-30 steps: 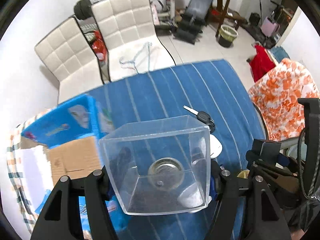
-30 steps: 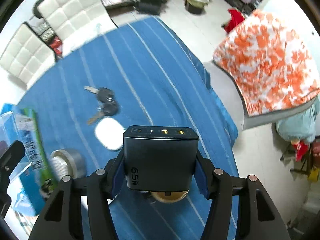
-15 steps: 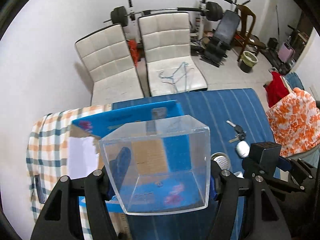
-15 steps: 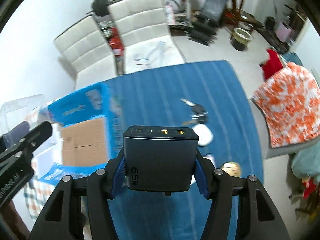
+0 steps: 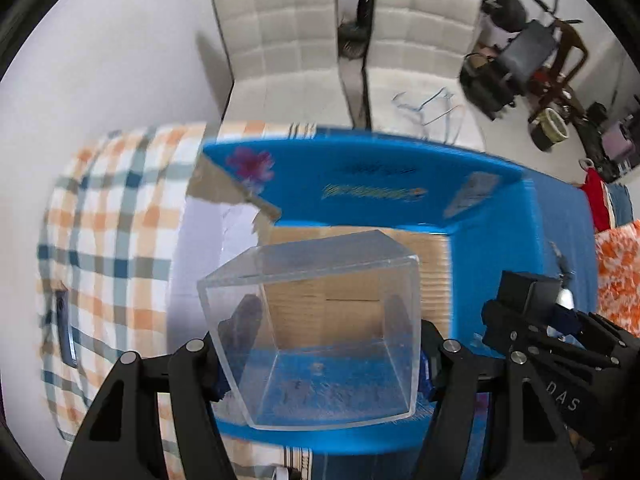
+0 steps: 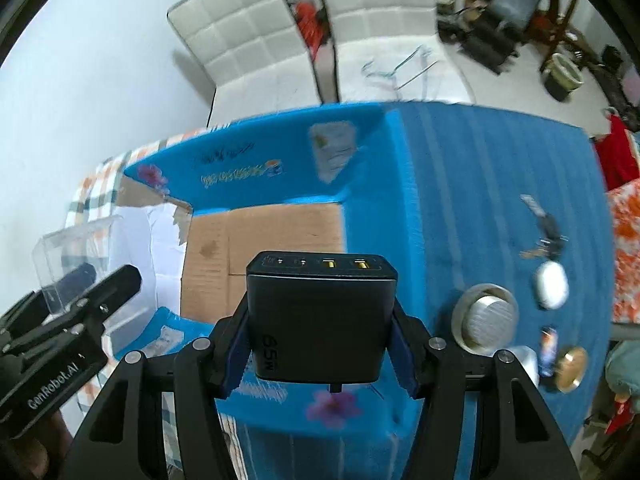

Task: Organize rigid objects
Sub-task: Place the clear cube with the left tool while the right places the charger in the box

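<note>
Left wrist view: your left gripper (image 5: 320, 360) clamps a clear square plastic box (image 5: 316, 336) above the open blue cardboard carton (image 5: 360, 184). Your right gripper (image 6: 320, 344) grips a dark rectangular charger block (image 6: 320, 320) over that carton's brown floor.

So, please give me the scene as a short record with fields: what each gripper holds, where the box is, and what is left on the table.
left gripper: shut on clear plastic box
right gripper: shut on black charger
below both: open blue cardboard box, its brown floor bare
table cover: blue striped cloth
left on the cloth: keys, white case, metal tin, gold lid
</note>
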The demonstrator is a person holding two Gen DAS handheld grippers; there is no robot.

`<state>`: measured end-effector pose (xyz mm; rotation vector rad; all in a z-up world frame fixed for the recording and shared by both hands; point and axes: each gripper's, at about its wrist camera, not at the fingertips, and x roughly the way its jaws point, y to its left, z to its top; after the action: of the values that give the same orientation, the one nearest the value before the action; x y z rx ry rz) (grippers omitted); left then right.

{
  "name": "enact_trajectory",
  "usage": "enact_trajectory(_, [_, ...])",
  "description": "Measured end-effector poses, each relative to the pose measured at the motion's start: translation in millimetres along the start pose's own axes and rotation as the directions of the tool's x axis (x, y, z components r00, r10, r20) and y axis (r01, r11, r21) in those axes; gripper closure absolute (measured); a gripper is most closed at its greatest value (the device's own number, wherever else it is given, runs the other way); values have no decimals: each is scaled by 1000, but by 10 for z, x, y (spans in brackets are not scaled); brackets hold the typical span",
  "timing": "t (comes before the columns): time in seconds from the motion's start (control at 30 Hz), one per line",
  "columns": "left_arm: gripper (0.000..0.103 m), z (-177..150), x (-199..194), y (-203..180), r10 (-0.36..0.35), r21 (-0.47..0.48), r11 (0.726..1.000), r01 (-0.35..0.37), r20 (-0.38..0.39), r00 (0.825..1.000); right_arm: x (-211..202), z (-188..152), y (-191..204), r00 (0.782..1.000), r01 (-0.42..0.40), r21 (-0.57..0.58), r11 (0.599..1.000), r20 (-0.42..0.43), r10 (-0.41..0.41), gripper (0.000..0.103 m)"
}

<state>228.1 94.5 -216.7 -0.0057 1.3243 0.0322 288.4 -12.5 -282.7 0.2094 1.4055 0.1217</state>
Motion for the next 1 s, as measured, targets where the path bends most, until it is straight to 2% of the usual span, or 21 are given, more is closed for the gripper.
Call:
enact_trajectory(0.23, [39, 186, 737, 244, -28, -49, 999, 22, -123, 992, 845, 422, 124, 996, 50, -32, 998, -78, -52, 41])
enact_trajectory(0.47, [39, 183, 1013, 272, -68, -70, 996, 55, -193, 979, 1339, 633, 100, 986, 67, -24, 997, -153, -69, 41])
enact_trajectory(0.7, [39, 241, 966, 270, -77, -59, 996, 67, -195, 978, 1526, 691, 153, 972, 90, -31, 995, -214, -95, 39])
enact_trajectory(0.77, [39, 254, 933, 295, -76, -57, 996, 66, -190, 979, 1488, 688, 158, 976, 81, -17, 997, -202, -82, 27])
enact_trajectory(0.9, [39, 272, 865, 390, -100, -68, 994, 89, -183, 978, 1309, 713, 217, 978, 141, -49, 989, -147, -147, 16])
enact_trajectory(1.0, [39, 312, 886, 387, -117, -64, 992, 107, -192, 974, 1127, 684, 279, 959, 252, -115, 961, -102, -264, 15])
